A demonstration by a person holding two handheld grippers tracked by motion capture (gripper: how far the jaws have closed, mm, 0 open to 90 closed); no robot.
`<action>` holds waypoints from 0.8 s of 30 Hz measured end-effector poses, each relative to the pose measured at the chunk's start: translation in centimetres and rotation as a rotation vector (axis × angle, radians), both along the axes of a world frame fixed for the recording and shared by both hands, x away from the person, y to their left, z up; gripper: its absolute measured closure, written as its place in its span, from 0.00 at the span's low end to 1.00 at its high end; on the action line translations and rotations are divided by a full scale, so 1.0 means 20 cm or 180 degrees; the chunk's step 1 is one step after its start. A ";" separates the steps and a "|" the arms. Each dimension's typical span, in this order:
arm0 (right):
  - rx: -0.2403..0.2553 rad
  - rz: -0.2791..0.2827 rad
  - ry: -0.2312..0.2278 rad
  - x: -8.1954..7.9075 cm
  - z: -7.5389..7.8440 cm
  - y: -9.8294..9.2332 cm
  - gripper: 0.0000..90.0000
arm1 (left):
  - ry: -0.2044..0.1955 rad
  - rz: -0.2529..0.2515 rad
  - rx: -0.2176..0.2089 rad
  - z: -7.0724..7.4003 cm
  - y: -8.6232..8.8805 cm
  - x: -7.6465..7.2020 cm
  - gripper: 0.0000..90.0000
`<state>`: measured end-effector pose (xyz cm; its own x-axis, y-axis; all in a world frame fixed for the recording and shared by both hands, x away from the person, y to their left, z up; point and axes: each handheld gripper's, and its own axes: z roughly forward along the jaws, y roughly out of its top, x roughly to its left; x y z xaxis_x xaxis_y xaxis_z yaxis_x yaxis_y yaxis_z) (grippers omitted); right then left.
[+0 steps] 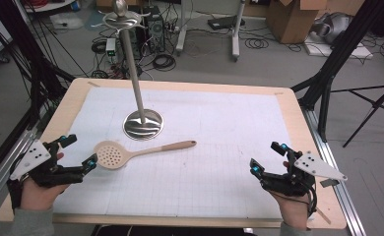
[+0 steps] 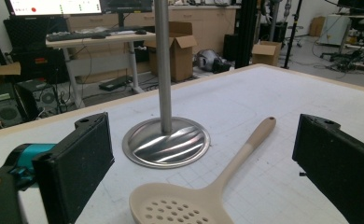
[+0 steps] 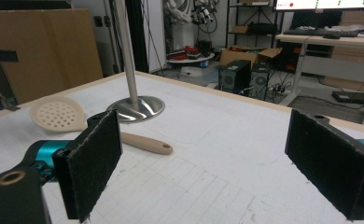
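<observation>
A beige slotted spoon (image 1: 131, 153) lies flat on the white mat, its perforated bowl (image 2: 175, 211) toward my left hand and its handle (image 3: 147, 143) pointing right. Behind it stands a steel pole stand (image 1: 142, 123) on a round base (image 2: 167, 142), with a hook piece near its top. My left gripper (image 1: 80, 151) rests at the table's left, open, jaws wide apart just short of the spoon's bowl. At the right side my right gripper (image 1: 268, 156) is open too, nothing between its jaws, well away from the spoon.
The white gridded mat (image 1: 219, 147) covers a wooden tabletop (image 1: 298, 118). Tripod legs (image 1: 367, 108), cables and cardboard boxes (image 1: 293, 17) stand on the floor beyond the table. A desk with monitors (image 2: 77, 28) is farther off.
</observation>
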<state>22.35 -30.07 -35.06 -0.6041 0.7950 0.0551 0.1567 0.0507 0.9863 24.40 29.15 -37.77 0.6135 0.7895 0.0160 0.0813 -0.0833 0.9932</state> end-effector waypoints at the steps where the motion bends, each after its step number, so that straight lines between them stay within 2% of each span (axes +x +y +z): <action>1: 0.0000 0.0004 0.0026 0.00 0.00 0.00 0.11 | 0.0004 -0.0018 0.0005 0.00 -0.01 0.00 0.06; 2: -0.0001 0.0000 0.0017 0.01 -0.01 0.00 0.11 | 0.0015 -0.0035 0.0053 -0.01 -0.02 0.01 0.06; 14: -0.0034 0.0047 0.0054 0.02 -0.01 0.02 0.11 | 0.0045 -0.0124 0.0114 -0.03 -0.02 0.00 0.06; 22: 0.0041 0.0022 0.0041 0.02 0.00 -0.01 0.11 | 0.0094 -0.0218 0.0154 -0.03 -0.08 0.02 0.09; 24: 0.0056 0.0018 0.0041 0.01 0.00 -0.01 0.11 | 0.0126 -0.0247 0.0206 -0.03 -0.10 0.04 0.10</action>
<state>22.60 -30.34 -35.07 -0.6077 0.7904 0.0767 0.1691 0.0344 0.9850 25.19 27.19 -38.46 0.6740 0.7376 0.0401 0.1111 -0.1549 0.9817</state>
